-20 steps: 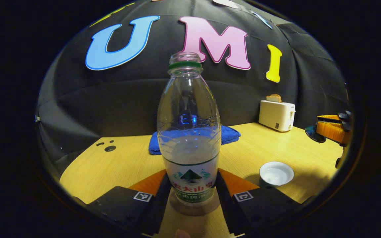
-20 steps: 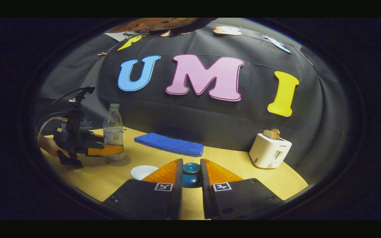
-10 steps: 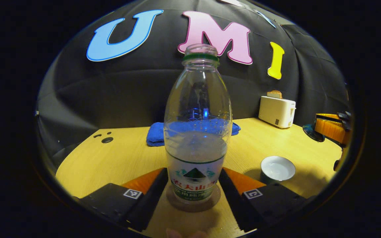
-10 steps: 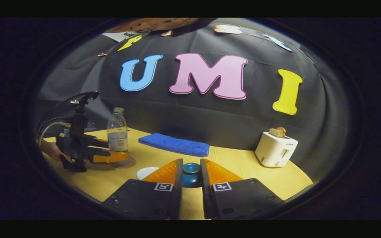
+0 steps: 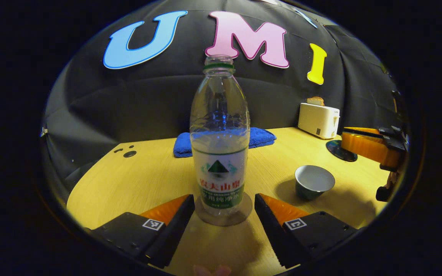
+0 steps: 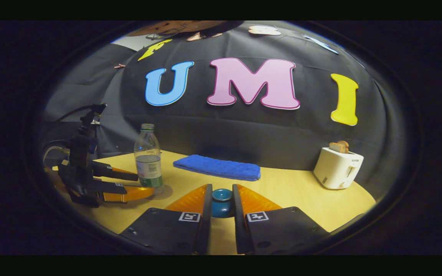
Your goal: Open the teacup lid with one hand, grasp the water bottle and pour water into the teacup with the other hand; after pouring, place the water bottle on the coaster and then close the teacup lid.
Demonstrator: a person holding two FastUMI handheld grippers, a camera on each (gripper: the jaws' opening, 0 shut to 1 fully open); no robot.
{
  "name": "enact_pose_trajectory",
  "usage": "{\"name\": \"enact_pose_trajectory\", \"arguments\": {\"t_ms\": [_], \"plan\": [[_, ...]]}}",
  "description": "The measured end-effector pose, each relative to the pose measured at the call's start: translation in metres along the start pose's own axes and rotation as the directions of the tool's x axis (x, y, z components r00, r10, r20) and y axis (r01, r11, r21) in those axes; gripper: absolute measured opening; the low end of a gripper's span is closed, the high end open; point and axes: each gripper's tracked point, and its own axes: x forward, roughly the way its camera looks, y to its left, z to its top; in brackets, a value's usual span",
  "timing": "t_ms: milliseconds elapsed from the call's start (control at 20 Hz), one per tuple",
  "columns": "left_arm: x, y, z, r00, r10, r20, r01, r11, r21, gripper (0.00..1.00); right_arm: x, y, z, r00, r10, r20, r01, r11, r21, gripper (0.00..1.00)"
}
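Bottle placement looks finished: the clear plastic water bottle with the green neck ring [image 5: 220, 153] stands upright on the round translucent coaster [image 5: 244, 214] near the front edge of the pale wooden desk [image 5: 152, 180], with water up to about the top of its label. The left gripper [image 5: 224, 207] has its jaws spread wide to either side of the bottle's base, touching nothing. The open grey ceramic teacup [image 5: 314, 181] sits near the desk's right edge, well apart from the bottle. The right gripper [image 6: 221, 203] has its jaws drawn narrow on the knob of the dark teal teacup lid [image 6: 221, 202], held above the desk. By my judgement only closing the cup is left. That calls for carrying the lid over to the teacup, centring it on the rim, lowering it level and only then releasing.
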Motion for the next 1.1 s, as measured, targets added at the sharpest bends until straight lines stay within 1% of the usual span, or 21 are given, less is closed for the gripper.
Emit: {"name": "enact_pose_trajectory", "arguments": {"t_ms": [50, 100, 150, 250, 300, 350, 400, 450, 500, 700, 800, 850, 900, 950, 1000, 1100], "plan": [[-0.005, 0.000, -0.003, 1.000, 0.007, -0.006, -0.007, 1.000, -0.002, 0.98, 0.004, 0.005, -0.004, 1.000, 0.008, -0.004, -0.008, 1.000, 0.010, 0.34], [-0.010, 0.000, -0.005, 1.000, 0.010, -0.011, -0.010, 1.000, -0.010, 0.98, 0.008, 0.010, -0.007, 1.000, 0.016, -0.013, -0.016, 1.000, 0.019, 0.34], [-0.014, 0.000, -0.007, 1.000, 0.011, -0.014, -0.012, 1.000, -0.020, 0.98, 0.012, 0.014, -0.012, 0.999, 0.025, -0.023, -0.024, 0.999, 0.030, 0.29], [-0.023, 0.003, -0.010, 1.000, 0.022, -0.018, -0.023, 0.999, -0.036, 0.98, 0.017, 0.020, -0.019, 0.999, 0.035, -0.042, -0.033, 0.998, 0.052, 0.29], [-0.027, 0.005, -0.012, 0.999, 0.028, -0.021, -0.028, 0.999, -0.043, 0.98, 0.019, 0.022, -0.022, 0.998, 0.037, -0.049, -0.034, 0.998, 0.061, 0.34], [-0.029, 0.007, -0.012, 0.999, 0.031, -0.024, -0.032, 0.998, -0.047, 0.98, 0.020, 0.023, -0.025, 0.998, 0.039, -0.056, -0.036, 0.997, 0.069, 0.34], [-0.031, 0.007, -0.012, 0.999, 0.030, -0.024, -0.031, 0.998, -0.045, 0.98, 0.022, 0.024, -0.028, 0.997, 0.040, -0.063, -0.035, 0.997, 0.075, 0.29], [-0.033, 0.008, -0.010, 0.999, 0.028, -0.021, -0.029, 0.999, -0.038, 0.98, 0.024, 0.025, -0.032, 0.997, 0.041, -0.072, -0.035, 0.996, 0.083, 0.34], [-0.033, 0.010, -0.009, 0.999, 0.027, -0.017, -0.028, 0.999, -0.029, 0.98, 0.025, 0.026, -0.036, 0.996, 0.041, -0.084, -0.034, 0.995, 0.090, 0.29], [-0.034, 0.008, -0.002, 1.000, 0.003, 0.001, -0.003, 1.000, -0.003, 0.98, 0.028, 0.027, -0.050, 0.993, 0.038, -0.116, -0.026, 0.994, 0.104, 0.29], [-0.035, 0.008, -0.001, 1.000, -0.003, 0.006, 0.003, 1.000, 0.003, 0.98, 0.029, 0.029, -0.049, 0.993, 0.035, -0.115, -0.025, 0.996, 0.088, 0.29], [-0.035, 0.009, 0.000, 1.000, -0.003, 0.008, 0.003, 1.000, 0.003, 0.98, 0.029, 0.028, -0.051, 0.993, 0.031, -0.116, -0.021, 0.996, 0.083, 0.34], [-0.036, 0.009, 0.000, 1.000, -0.003, 0.010, 0.003, 1.000, 0.002, 0.98, 0.029, 0.027, -0.052, 0.992, 0.025, -0.121, -0.015, 0.997, 0.080, 0.30], [-0.038, 0.011, 0.001, 1.000, 0.002, 0.010, -0.002, 1.000, 0.000, 0.98, 0.029, 0.026, -0.052, 0.992, 0.017, -0.124, -0.007, 0.997, 0.080, 0.29], [-0.040, 0.012, 0.001, 1.000, 0.008, 0.011, -0.008, 1.000, -0.004, 0.98, 0.031, 0.024, -0.055, 0.991, 0.009, -0.131, 0.001, 0.997, 0.080, 0.34], [-0.044, 0.014, 0.004, 1.000, 0.022, 0.015, -0.022, 1.000, -0.009, 0.98, 0.028, 0.025, -0.054, 0.991, 0.016, -0.133, -0.004, 0.996, 0.093, 0.63]]}}
